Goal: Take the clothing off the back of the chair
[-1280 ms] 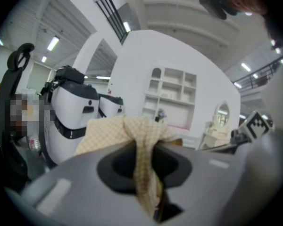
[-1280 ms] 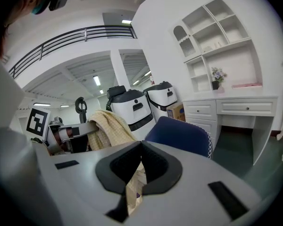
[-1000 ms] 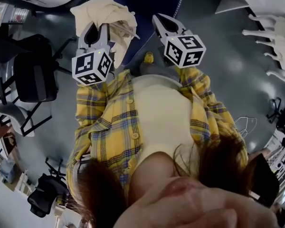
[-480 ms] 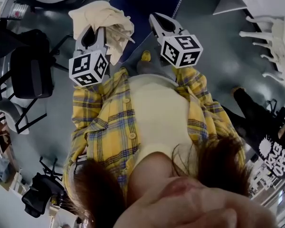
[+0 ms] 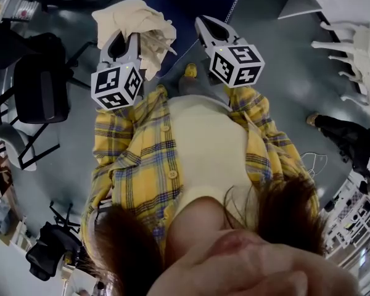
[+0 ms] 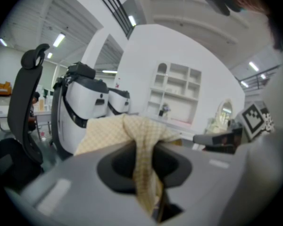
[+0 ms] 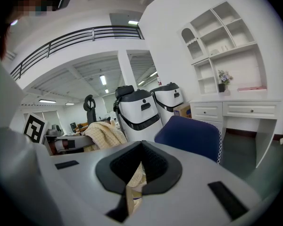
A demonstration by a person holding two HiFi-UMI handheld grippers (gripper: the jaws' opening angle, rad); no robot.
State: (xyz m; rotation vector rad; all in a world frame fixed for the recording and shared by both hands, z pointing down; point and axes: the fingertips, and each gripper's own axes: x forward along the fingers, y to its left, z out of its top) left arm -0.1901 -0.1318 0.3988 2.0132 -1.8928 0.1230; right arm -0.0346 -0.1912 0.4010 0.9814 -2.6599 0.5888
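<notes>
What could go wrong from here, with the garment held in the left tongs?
The left tongs pinch only a narrow fold of the garment. The bulk bunches loose beyond them, so it could slip out.
The right tongs, tips together, show no hold on it in the head view, so nothing backs up that one grip.
Its loose ends hang near the blue chair and might snag.

from our head we looked steeply down over the left gripper (image 5: 123,39) and right gripper (image 5: 205,23) to the floor (image 5: 283,60). each gripper camera rode close behind its jaws, facing nearly level; all three views caught the cloth (image 5: 132,14).
</notes>
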